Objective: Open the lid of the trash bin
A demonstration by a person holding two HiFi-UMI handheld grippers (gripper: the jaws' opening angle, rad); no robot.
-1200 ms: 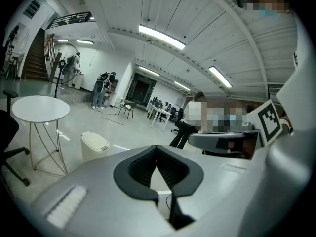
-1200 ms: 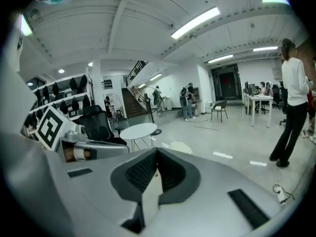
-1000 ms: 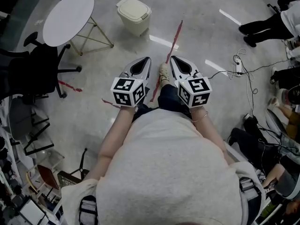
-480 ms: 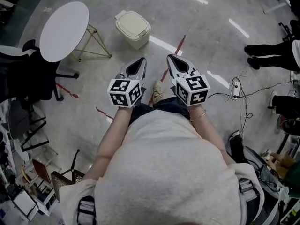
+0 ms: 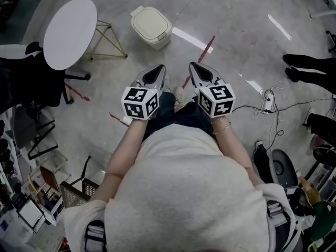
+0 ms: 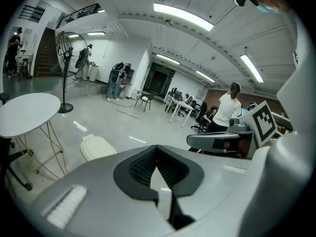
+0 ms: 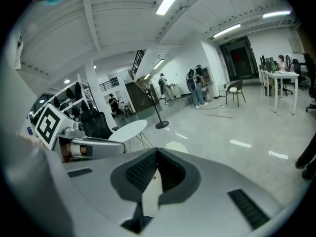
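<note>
Two tongs are held side by side above the floor [image 5: 231,30]; the left tongs [image 5: 161,68] are clenched on nothing; the right tongs [image 5: 193,66] likewise; one trash bin [image 5: 156,40], its lid [image 5: 151,21] down, is seen at eleven o'clock, well apart; one round table [image 5: 70,25] stands at ten o'clock.
</note>
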